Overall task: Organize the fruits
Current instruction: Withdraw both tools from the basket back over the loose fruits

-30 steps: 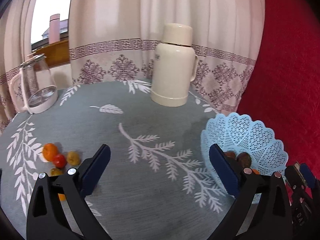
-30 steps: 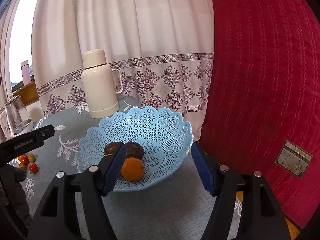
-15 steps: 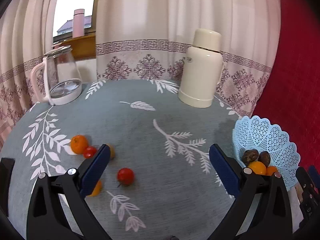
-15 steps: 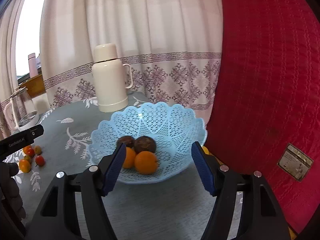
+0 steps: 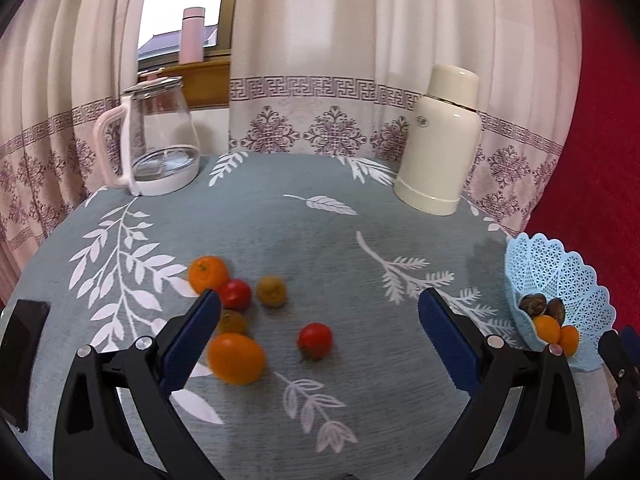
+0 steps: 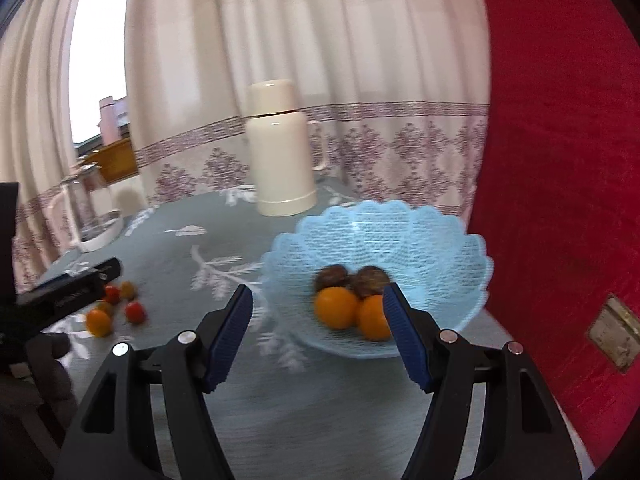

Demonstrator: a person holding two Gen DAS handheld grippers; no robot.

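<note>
Thermos (image 5: 439, 142) and kettle (image 5: 154, 140) flank loose fruit (image 5: 236, 358); both claws spread, empty.

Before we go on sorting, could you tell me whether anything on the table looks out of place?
Yes: six loose fruits lie scattered on the tablecloth, not in the blue basket. Nothing looks spilled or damaged.

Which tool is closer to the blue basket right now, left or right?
Right. The right tool faces the blue basket directly, open, its tips at the near rim. The left tool, also open, points at the loose fruit, with the basket off to its right.
</note>
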